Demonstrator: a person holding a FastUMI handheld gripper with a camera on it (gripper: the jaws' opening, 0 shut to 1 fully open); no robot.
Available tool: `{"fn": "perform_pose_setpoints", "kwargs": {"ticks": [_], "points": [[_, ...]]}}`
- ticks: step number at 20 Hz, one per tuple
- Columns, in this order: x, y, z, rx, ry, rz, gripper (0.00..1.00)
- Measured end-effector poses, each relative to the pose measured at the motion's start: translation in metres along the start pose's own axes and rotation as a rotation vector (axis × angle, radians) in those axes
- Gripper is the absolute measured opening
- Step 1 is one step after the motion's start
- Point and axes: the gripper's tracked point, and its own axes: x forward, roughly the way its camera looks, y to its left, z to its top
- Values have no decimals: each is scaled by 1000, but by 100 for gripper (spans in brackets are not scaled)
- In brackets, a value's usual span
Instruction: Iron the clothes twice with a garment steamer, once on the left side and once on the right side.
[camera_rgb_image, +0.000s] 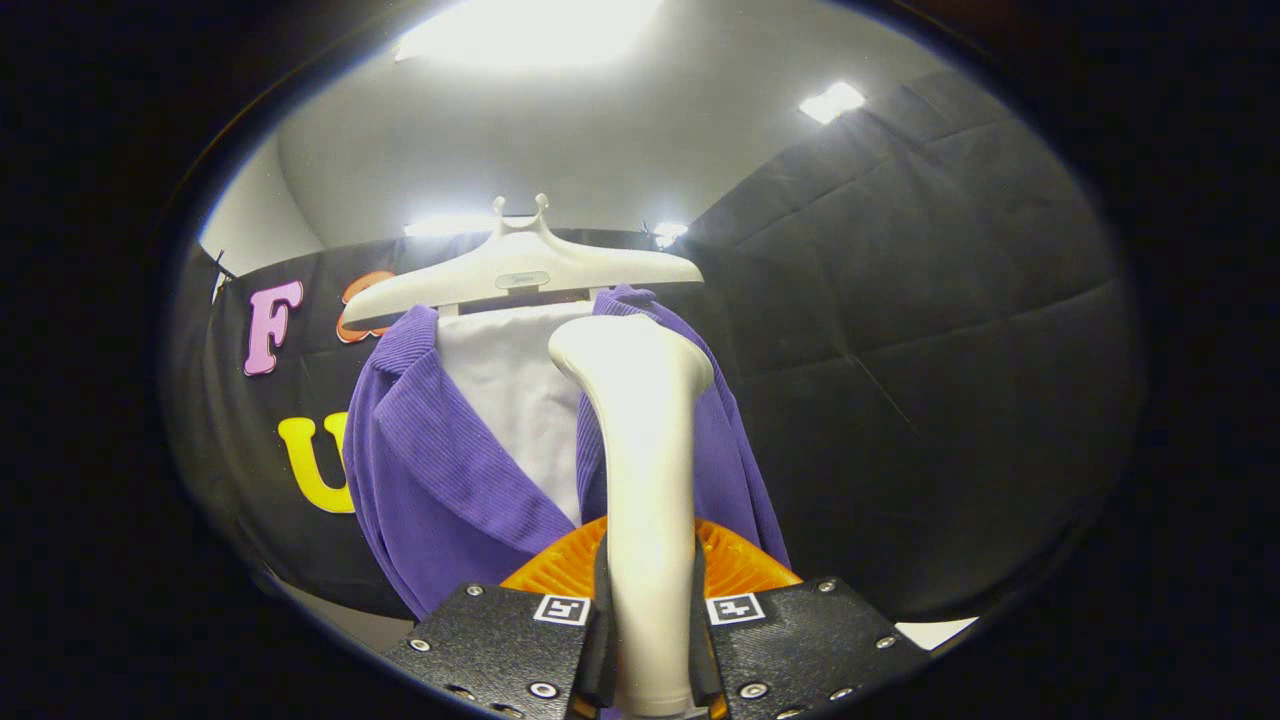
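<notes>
My gripper (650, 610) is shut on the handle of a cream garment steamer (645, 450), which rises between the fingers. Its broad head is up against the right front of a purple corduroy jacket (440, 480). The jacket hangs open over a white inner panel (515, 400) on a white hanger (520, 270) straight ahead. The steamer hides most of the jacket's right lapel. An orange ribbed part (740, 565) shows just behind the fingers on both sides of the handle.
Black booth cloth (900, 350) closes in behind the jacket and along the right. Bright ceiling lights (830, 102) are overhead. A pale surface (935, 630) shows low on the right beside the fingers.
</notes>
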Motion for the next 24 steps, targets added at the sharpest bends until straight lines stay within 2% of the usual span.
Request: {"fn": "perform_pose_setpoints", "kwargs": {"ticks": [5,15,20,24], "points": [[9,-11,-51,-4,90,1,28],[-26,-60,-173,-72,282,-58,28],[-25,-61,-207,-72,347,-82,28],[-43,-74,-233,-69,400,-94,29]]}}
